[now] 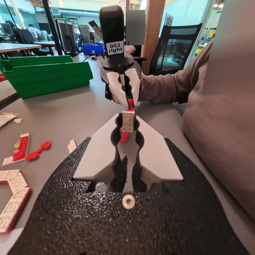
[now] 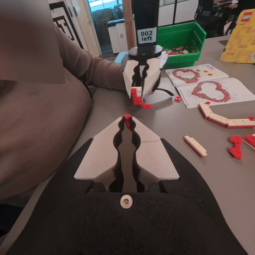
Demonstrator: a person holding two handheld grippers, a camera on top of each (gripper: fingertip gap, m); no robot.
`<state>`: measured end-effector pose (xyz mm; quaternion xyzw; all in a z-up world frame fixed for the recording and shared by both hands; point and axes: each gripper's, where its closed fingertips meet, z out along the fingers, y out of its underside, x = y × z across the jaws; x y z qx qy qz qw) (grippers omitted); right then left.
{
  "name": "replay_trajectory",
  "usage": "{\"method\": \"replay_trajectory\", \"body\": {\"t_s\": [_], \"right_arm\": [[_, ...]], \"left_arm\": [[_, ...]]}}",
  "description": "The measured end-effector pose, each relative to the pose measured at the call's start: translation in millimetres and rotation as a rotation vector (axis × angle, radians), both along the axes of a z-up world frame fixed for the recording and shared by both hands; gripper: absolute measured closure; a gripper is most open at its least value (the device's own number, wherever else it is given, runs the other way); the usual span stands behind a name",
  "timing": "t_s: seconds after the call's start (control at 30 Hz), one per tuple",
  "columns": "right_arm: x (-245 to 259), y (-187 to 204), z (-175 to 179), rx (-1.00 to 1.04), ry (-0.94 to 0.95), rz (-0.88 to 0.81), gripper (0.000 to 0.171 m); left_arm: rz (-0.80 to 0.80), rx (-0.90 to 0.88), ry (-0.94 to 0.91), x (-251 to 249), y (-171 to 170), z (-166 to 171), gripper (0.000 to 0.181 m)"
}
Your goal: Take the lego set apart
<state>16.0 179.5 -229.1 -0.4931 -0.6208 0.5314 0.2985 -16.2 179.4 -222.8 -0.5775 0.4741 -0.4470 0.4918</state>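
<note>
My left gripper (image 1: pixel 127 117) is shut on a small lego chunk: a white plate (image 1: pixel 128 122) with red plates (image 1: pixel 124 136) under it, held above the grey table. The right wrist view shows this chunk (image 2: pixel 136 98) in the left gripper (image 2: pixel 135 93) farther off. My right gripper (image 2: pixel 127 117) is shut on a small red lego piece (image 2: pixel 127 121) at its fingertips. It faces the left gripper tip to tip. The right wrist view shows a small gap between the two pieces. The left wrist view shows the right gripper (image 1: pixel 129 103) holding the red piece (image 1: pixel 130 102).
Green bins (image 1: pixel 45 77) (image 2: pixel 180 46) stand at the back. An open instruction booklet (image 2: pixel 207 85) and a yellow box (image 2: pixel 240 38) lie to the right. White-and-red frame sections (image 2: pixel 226 120) (image 1: pixel 13 200) and loose red pieces (image 1: pixel 38 150) (image 2: pixel 236 147) lie on the table. A person's sleeve (image 1: pixel 172 88) is close by. There is about 4 centimetres between the tips of the two grippers.
</note>
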Motion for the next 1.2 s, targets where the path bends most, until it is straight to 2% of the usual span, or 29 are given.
{"method": "replay_trajectory", "body": {"t_s": [0.17,0.23,0.3,0.37,0.47,0.57,0.7,0.83,1.03,1.2], "right_arm": [[-6.2,18.9,-21.4,0.112,-0.087,-0.127,0.165],[-7.0,29.9,-30.1,0.146,-0.134,-0.192,0.165],[-7.1,33.5,-34.8,0.098,-0.160,-0.209,0.165],[-4.9,38.4,-45.3,0.037,-0.231,-0.229,0.164],[-3.2,41.6,-59.3,0.006,-0.319,-0.249,0.136],[-12.5,35.5,-47.3,0.027,-0.243,-0.243,0.131],[-32.3,13.0,-13.6,0.076,-0.049,-0.213,0.144],[-43.9,6.2,-2.3,0.158,0.007,-0.268,0.153],[-46.2,9.4,8.2,0.138,0.064,-0.327,0.157],[-47.4,0.0,11.8,0.143,0.113,-0.287,0.158]], "left_arm": [[0.040,-0.036,0.065,2.8,8.3,-16.9,0.167],[0.076,-0.158,0.111,-0.9,17.5,-29.0,0.167],[0.103,-0.303,0.134,-2.6,23.5,-39.9,0.167],[0.071,-0.341,0.082,-0.9,21.6,-37.0,0.167],[0.039,-0.309,0.014,-1.6,20.1,-25.9,0.167],[0.041,-0.228,-0.044,-3.3,20.2,-13.8,0.167],[0.058,-0.101,-0.078,0.6,16.2,-1.6,0.166],[0.072,-0.046,-0.099,5.7,11.7,5.4,0.166],[0.083,-0.062,-0.176,5.1,12.3,16.0,0.167],[0.021,-0.096,-0.202,8.9,3.9,19.1,0.167]]}}
